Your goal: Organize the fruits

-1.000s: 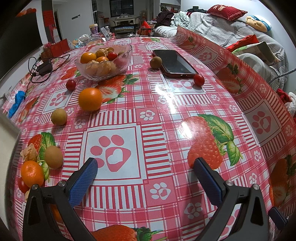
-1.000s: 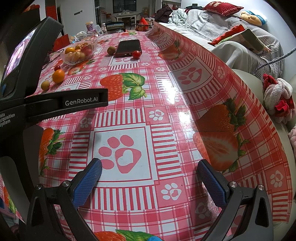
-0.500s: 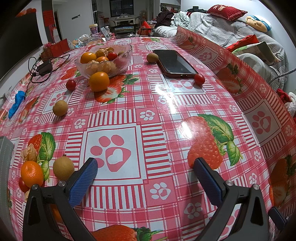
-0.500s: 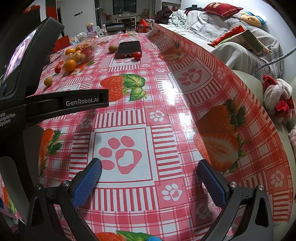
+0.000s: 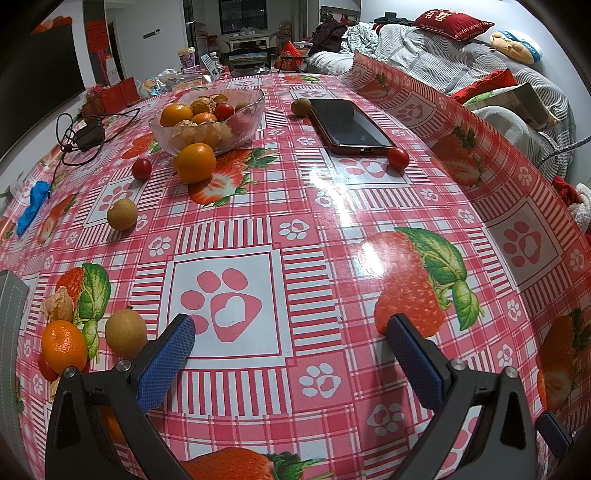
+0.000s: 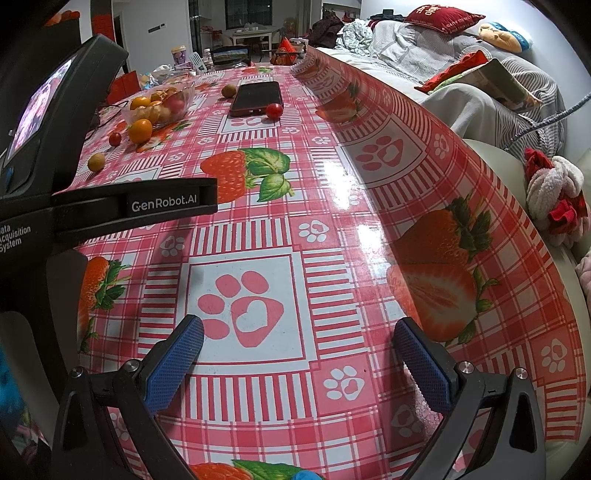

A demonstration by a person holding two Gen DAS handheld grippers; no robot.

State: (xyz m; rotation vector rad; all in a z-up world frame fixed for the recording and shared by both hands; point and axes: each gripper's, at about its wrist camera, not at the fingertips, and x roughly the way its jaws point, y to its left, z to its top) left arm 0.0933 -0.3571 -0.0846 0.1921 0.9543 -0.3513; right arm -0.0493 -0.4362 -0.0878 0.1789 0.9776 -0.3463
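Both fingers, left and right, spread apart, empty. Kiwi sits just beside my left finger; nudged, it may roll off the worktop.

1. "GenRobot.AI" in white letters on a black horizontal bar of the left hand-held device, seen from the right wrist camera.
2. Below it, on the device's black body, cut-off white words read "ata", "Acquisition", "System".
3. A red cushion on the sofa carries pale characters, too small to read.
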